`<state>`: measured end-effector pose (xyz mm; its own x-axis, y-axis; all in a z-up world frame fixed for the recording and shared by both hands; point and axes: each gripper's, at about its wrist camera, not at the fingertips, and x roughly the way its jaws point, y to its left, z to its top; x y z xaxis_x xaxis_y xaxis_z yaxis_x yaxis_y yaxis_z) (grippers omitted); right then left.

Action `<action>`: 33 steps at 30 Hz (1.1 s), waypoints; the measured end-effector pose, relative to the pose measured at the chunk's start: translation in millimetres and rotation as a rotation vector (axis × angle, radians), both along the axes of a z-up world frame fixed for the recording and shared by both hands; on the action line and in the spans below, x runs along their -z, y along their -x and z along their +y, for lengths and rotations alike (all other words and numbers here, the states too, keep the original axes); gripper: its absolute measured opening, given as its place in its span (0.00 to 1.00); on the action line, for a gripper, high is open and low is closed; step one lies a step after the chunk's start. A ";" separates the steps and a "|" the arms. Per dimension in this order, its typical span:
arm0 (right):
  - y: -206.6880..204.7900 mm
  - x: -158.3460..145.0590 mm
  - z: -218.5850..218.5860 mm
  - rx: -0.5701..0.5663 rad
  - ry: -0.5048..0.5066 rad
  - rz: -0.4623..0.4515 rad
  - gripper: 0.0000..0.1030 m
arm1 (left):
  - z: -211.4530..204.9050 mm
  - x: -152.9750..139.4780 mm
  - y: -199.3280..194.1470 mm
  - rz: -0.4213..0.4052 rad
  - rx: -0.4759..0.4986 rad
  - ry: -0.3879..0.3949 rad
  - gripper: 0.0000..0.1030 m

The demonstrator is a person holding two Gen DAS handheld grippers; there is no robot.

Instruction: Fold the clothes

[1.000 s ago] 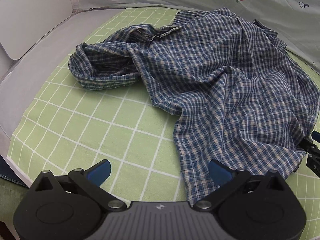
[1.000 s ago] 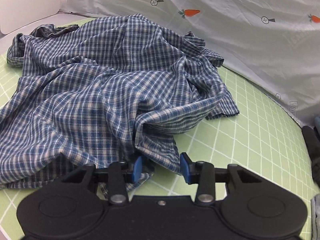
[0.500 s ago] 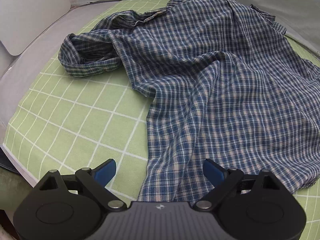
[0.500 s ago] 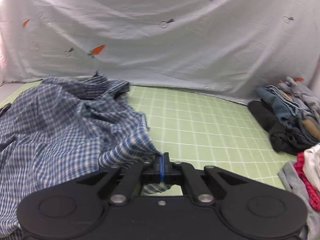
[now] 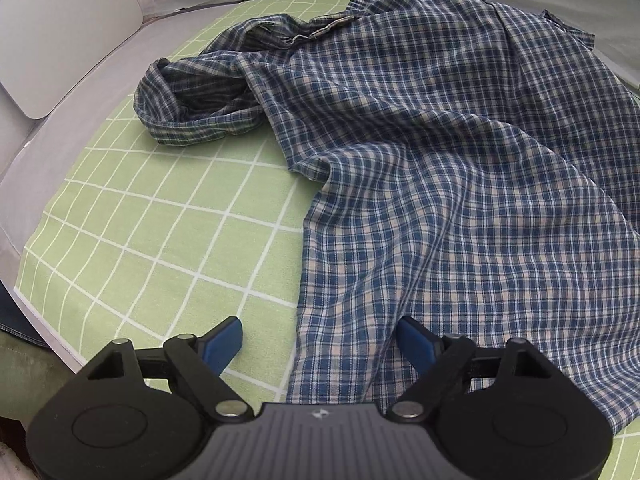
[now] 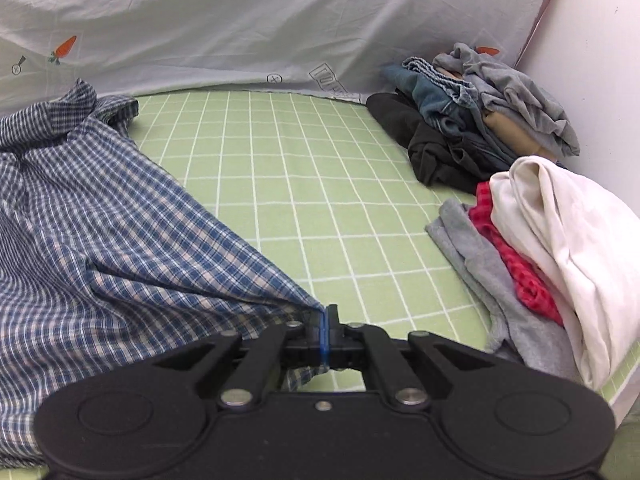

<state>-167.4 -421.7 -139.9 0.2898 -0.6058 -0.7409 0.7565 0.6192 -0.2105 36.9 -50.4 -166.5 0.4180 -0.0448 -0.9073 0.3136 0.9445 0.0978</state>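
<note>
A light green cloth with a white grid (image 5: 168,240) covers the work surface, backed by a pale grey sheet printed with small carrots (image 6: 280,20). In the left wrist view a white panel (image 5: 60,40) stands at the far left, with bare green grid between it and the garment. The blue-and-white checked cotton shirt (image 5: 460,180) lies crumpled across the middle and right, one sleeve bunched toward the left. The left gripper (image 5: 320,340) hangs over the shirt's near hem; its jaws stand wide but are closing, hem fabric between the blue pads, neither pressing it yet. In the right wrist view the right gripper (image 6: 325,332) is clamped tight on a shirt corner, cloth drawn taut leftward. Open grid lies ahead of it. At the right edge sit a pile of dark and grey clothes (image 6: 480,112) and a white, red and grey heap (image 6: 552,248).
</note>
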 end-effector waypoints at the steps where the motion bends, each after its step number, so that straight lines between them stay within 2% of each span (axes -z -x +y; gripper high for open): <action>1: 5.9 3.0 2.1 0.011 -0.005 0.022 0.00 | 1.0 -0.6 0.7 0.001 0.001 -0.002 0.82; 7: 30.6 25.3 8.0 0.094 -0.074 0.170 0.00 | 24.9 -14.3 -10.0 -0.006 -0.027 0.050 0.82; 10: 25.3 19.5 8.0 0.092 -0.062 0.149 0.05 | 34.7 -28.3 -21.9 -0.042 -0.044 0.079 0.83; 11: 21.1 14.4 6.7 0.091 -0.053 0.131 0.18 | 34.5 -34.4 -27.3 -0.057 -0.053 0.082 0.83; 12: 13.7 9.8 6.2 0.093 -0.034 0.121 0.37 | 34.2 -40.4 -32.7 -0.072 -0.063 0.086 0.83; 14: -7.7 -1.2 6.1 0.077 0.013 0.093 0.48 | 35.5 -49.6 -47.4 -0.089 -0.077 0.098 0.83; 16: -34.2 -11.4 5.4 0.035 0.040 0.049 0.56 | 31.6 -59.3 -59.8 -0.106 -0.085 0.111 0.83; 18: -66.8 -19.7 7.1 -0.018 0.055 -0.004 0.71 | 27.7 -63.3 -71.9 -0.123 -0.079 0.109 0.84; 21: -129.0 -25.5 18.7 -0.140 0.085 -0.043 0.81 | 13.6 -63.2 -99.8 -0.143 -0.058 0.096 0.86; 28: -283.4 -54.4 63.7 -0.431 0.113 -0.139 0.92 | -25.7 -42.6 -172.0 -0.146 -0.032 0.051 0.88; 33: -381.4 -54.2 100.7 -0.626 0.058 -0.176 0.94 | -46.3 -19.1 -222.9 -0.096 -0.054 0.036 0.88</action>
